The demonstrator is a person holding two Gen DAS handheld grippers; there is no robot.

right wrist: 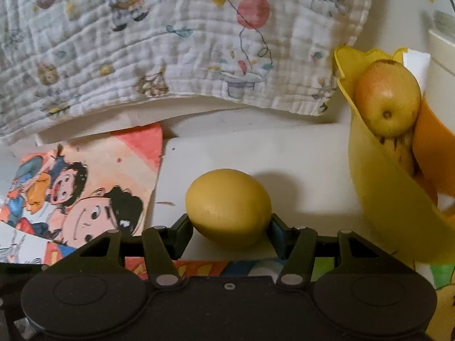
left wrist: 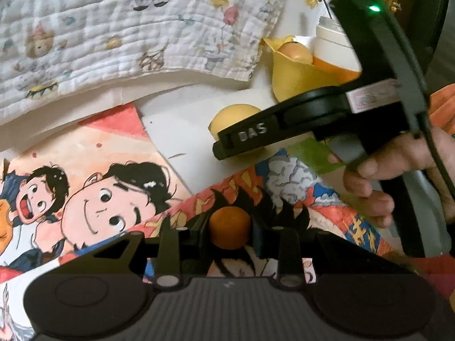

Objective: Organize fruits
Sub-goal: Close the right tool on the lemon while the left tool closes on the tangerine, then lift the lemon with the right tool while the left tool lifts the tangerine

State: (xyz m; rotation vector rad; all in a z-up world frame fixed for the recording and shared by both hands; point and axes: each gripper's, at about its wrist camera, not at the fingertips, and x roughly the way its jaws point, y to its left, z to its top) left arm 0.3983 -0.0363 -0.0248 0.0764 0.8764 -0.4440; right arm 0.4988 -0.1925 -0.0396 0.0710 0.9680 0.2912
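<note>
My left gripper (left wrist: 229, 228) is shut on a small orange fruit (left wrist: 229, 227) and holds it over the cartoon posters. My right gripper (right wrist: 229, 227) has its jaws against both sides of a yellow lemon (right wrist: 229, 207) that rests on the white table; from the left wrist view the right gripper (left wrist: 241, 142) covers part of the lemon (left wrist: 233, 116). A yellow bowl (right wrist: 398, 199) at the right holds an apple (right wrist: 388, 96) and a spotted banana (right wrist: 403, 150). The bowl also shows in the left wrist view (left wrist: 295, 76).
A quilted blanket with cartoon prints (right wrist: 159, 39) drapes over the back of the table. Cartoon posters (left wrist: 93, 176) lie at the left and front. A white jar (left wrist: 332, 45) stands behind the bowl. An orange container (right wrist: 435, 147) sits beside the fruit.
</note>
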